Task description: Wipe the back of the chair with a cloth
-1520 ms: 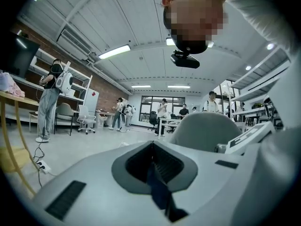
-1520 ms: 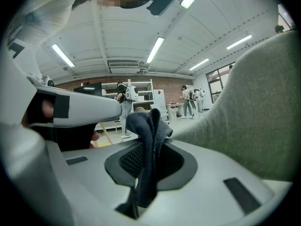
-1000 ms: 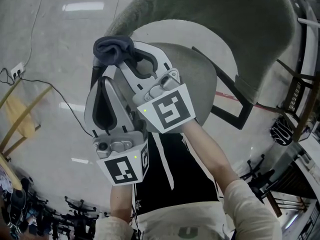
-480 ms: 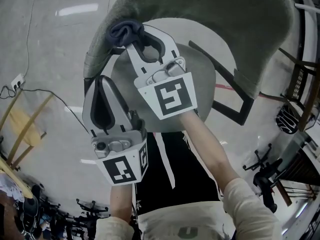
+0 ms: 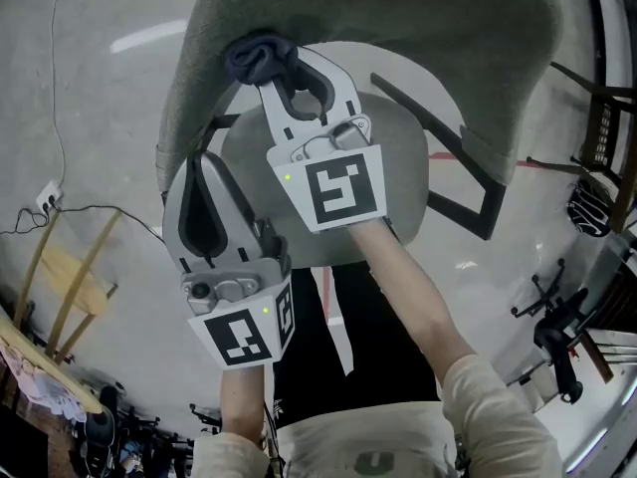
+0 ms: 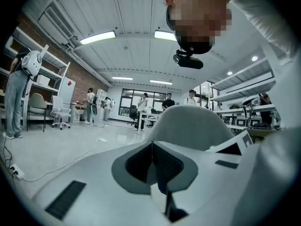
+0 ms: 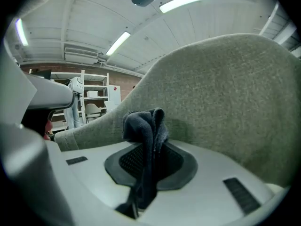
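The right claw (image 5: 264,76) is clamped on a bunched dark blue cloth (image 5: 257,56). The cloth is touching or just short of the grey-green upholstered chair back (image 5: 418,28) directly ahead, upper centre of frame. The left claw (image 5: 199,162), closed on nothing, hangs lower left, farther off.
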Tool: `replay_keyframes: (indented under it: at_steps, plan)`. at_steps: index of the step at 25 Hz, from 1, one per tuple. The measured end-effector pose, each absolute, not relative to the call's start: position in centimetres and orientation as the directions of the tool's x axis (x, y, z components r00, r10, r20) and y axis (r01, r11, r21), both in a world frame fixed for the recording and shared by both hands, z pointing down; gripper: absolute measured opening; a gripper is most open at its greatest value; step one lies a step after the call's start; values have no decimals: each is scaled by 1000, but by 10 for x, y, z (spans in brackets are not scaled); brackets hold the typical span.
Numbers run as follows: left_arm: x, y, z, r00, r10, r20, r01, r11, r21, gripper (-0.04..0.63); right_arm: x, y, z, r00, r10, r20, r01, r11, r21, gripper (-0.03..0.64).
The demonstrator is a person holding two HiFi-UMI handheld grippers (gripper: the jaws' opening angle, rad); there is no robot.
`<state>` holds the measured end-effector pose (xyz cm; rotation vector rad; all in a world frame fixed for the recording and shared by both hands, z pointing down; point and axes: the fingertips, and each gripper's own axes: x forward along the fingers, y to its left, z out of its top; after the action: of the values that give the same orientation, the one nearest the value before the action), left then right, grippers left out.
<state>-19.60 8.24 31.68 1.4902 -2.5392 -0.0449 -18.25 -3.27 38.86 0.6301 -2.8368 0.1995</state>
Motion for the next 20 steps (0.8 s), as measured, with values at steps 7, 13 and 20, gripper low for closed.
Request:
replay_keyframes:
  at_steps: [7, 13, 20]
  plan:
    - [-182, 48, 315, -381, -912, 152, -908, 400, 124, 17, -145, -77, 389, -799, -544, 257, -581, 808, -98, 58]
    - [-155, 18, 317, -273, -949, 158, -949, 293, 119, 17, -97, -112, 387, -690, -679, 249, -716, 691, -98, 58]
    - [-117, -14, 316, -147, -977, 153, -979, 166, 116, 15, -17, -141, 384, -493, -831, 257, -868, 491, -77, 58]
